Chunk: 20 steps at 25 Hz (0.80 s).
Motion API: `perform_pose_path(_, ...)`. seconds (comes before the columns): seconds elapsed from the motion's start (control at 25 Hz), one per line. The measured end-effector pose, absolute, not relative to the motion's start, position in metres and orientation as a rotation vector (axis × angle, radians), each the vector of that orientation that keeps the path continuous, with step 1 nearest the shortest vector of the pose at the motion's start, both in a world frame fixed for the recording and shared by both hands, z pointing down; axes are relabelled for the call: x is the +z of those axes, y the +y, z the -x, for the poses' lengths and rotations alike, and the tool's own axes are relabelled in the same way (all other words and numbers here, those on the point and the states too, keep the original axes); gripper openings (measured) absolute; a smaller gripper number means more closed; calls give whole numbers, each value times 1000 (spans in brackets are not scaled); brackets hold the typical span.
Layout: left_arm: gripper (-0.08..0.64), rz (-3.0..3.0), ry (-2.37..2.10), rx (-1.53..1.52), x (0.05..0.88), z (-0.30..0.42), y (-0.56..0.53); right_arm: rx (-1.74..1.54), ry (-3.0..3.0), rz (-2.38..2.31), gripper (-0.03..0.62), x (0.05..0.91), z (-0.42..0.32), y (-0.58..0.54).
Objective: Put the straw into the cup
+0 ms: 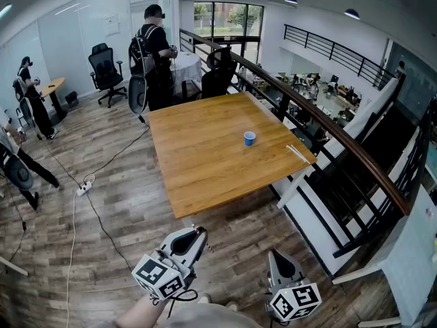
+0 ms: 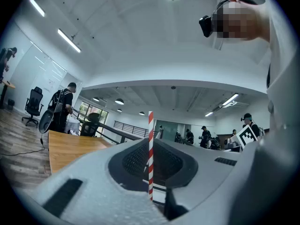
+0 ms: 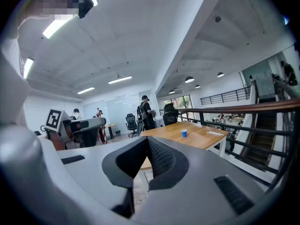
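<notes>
A person stands on the grey wood-plank floor (image 1: 229,241), well back from the square pale-wood table (image 1: 198,169), with a grey two-jaw tool in each hand; the left gripper (image 1: 196,234) has its jaws drawn narrow on a red-and-white striped straw (image 2: 150,149), which stands upright between the pads; the right gripper (image 1: 276,257) carries nothing, its jaws meeting at the tips. The small blue cup (image 1: 250,138) stands on the table toward the side by the dark railing (image 1: 328,128), well apart from both grippers; a few pale thin sticks (image 1: 297,153), possibly spare straws, lie near the table's corner beyond it.

Trouble from here seems likeliest at the cup; it looks light and nothing steadies it, so a straw that catches the rim instead of the mouth could tip it or push it toward the table's edge; too hard a pinch could flatten or kink the thin straw, and too slack a one could let it swing off upright on the way over; a white cable and power strip (image 1: 85,186) lie on the floor left of the table, a snag only if the approach swings that way.

No brand, label or legible writing shows on straw, cup or table; the only print is the black-and-white square markers on each gripper's cube (image 1: 158,277).
</notes>
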<state>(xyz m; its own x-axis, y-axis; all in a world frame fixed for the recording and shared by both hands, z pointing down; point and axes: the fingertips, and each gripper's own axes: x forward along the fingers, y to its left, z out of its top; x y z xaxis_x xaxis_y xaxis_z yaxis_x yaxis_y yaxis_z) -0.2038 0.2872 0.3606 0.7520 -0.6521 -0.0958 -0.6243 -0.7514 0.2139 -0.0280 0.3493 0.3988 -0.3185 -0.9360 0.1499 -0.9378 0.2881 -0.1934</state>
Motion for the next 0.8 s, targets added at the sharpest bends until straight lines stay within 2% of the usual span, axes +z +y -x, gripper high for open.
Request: perform_pose_path(0.8, 38, -2809, -1015, -186, 365, 183, 293, 296, -2554, -1804, 21, 391, 21, 348)
